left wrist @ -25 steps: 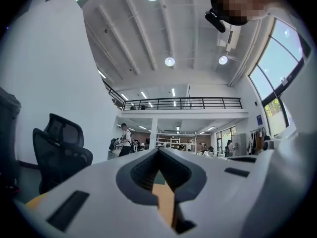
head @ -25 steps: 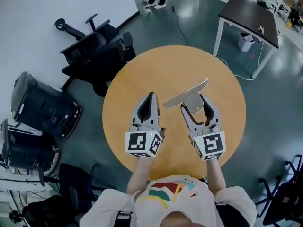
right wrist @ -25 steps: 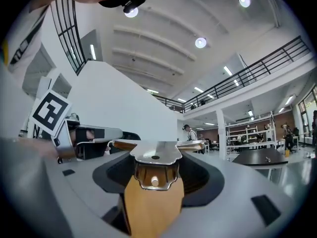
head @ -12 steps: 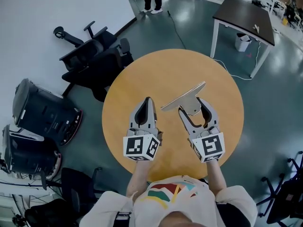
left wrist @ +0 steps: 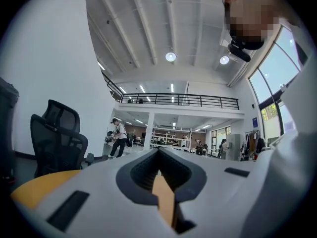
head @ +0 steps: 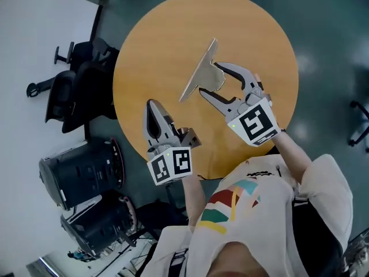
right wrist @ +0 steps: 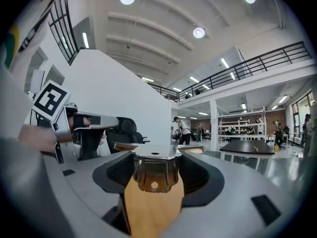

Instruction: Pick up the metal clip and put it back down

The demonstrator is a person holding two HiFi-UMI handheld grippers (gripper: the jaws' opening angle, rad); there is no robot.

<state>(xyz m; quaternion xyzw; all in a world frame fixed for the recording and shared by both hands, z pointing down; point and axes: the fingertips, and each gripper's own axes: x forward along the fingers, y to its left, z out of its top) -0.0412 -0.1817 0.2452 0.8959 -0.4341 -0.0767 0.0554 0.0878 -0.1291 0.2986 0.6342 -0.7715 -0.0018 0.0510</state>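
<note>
Head view: shows the metal clip [head: 198,74] clamped by its folded tab between the jaws of the right gripper [head: 210,79], over a round wooden table [head: 161,33] with a smooth, honey-coloured top. Leaves unclear whether the clip's long flat bar rests on the tabletop or hangs clear of it. Crops the table's far rim at the top edge. Places the left gripper [head: 153,109] by the table's near edge, well apart from the clip, with black office chairs [head: 81,85] on the grey floor [head: 323,51] beside the table. Right gripper view: brings the clip [right wrist: 152,175] close as bright, mirror-polished sheet metal, with a small round hole, a finely toothed fold and the bar lying edge-on across the top, all gripped between the curved matt-grey jaws of the right gripper [right wrist: 154,157]. Left gripper view: finds the left gripper [left wrist: 158,152] with jaws pressed together on nothing, only a thin tan sliver visible in the slot below the tips. Renders distant shelving [left wrist: 168,140] and a walking person [left wrist: 119,138] too small to read.
</note>
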